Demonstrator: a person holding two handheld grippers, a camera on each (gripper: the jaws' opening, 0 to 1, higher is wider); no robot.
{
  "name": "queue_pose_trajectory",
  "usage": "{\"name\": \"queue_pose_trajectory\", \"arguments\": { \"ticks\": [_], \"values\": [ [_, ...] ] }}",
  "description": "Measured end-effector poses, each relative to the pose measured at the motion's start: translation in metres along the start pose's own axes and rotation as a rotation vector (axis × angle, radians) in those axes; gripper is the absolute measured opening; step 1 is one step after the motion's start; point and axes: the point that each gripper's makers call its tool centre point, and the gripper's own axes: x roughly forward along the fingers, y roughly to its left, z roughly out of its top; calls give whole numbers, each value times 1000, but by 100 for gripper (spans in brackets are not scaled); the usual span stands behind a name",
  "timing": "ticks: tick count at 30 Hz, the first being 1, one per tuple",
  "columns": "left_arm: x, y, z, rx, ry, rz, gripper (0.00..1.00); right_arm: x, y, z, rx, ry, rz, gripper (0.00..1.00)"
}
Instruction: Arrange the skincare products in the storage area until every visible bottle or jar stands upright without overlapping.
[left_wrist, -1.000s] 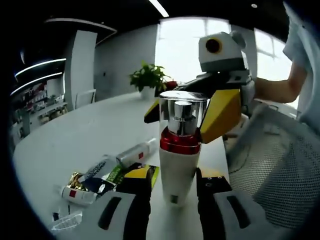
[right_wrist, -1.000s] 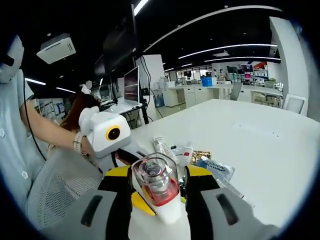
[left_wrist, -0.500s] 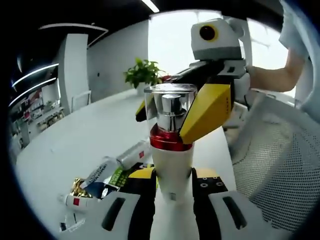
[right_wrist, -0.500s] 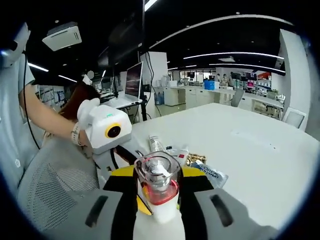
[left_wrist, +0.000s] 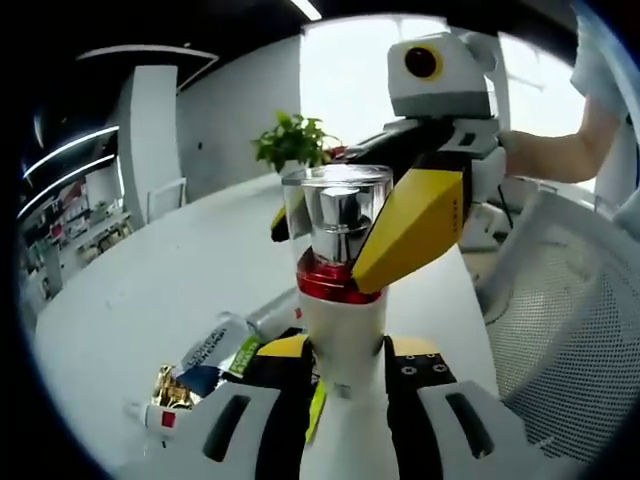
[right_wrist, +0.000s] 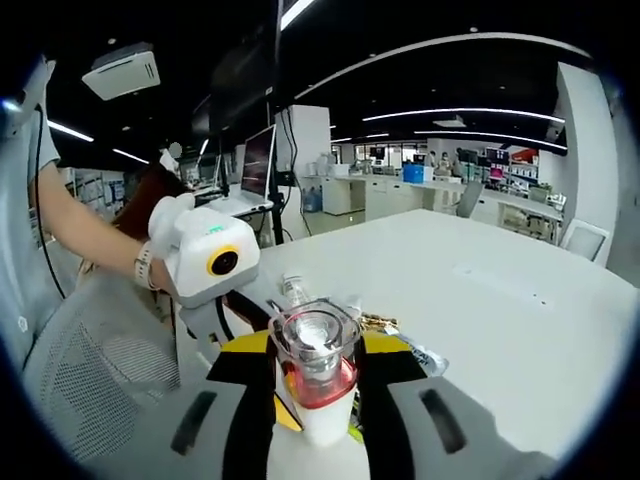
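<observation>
- I have my left gripper (left_wrist: 345, 375) clamped on the white lower body of the bottle (left_wrist: 342, 300), which stands upright between its jaws.
- My right gripper (right_wrist: 318, 375) is closed on the same bottle (right_wrist: 316, 385) higher up, its yellow jaws pressed to the clear cap and red collar on either side.
- The bottle seems lifted off the white table (left_wrist: 150, 290), though I cannot see its base to be sure.
- Just beside the bottle, low and to its left in the left gripper view, a clear bottle (left_wrist: 275, 310), a tube (left_wrist: 215, 345) and a gold-wrapped item (left_wrist: 172, 388) lie flat in a pile, touching or overlapping.
- By my judgement the task is at an early stage: one bottle is in hand and not yet set down, and the pile beside it has yet to be separated and stood upright.
</observation>
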Motion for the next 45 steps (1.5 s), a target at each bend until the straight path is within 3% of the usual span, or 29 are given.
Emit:
{"name": "queue_pose_trajectory", "arguments": {
  "ticks": [10, 21, 35, 45],
  "values": [
    [9, 15, 3, -21, 12, 7, 25, 4, -14, -1, 5, 8, -15, 31],
    [14, 24, 5, -57, 12, 35, 25, 9, -26, -1, -18, 6, 22, 31],
    [15, 25, 3, -130, 17, 53, 25, 10, -26, -2, -52, 9, 86, 31],
    [15, 24, 3, -125, 22, 71, 25, 10, -24, -1, -60, 5, 127, 31]
  ]
}}
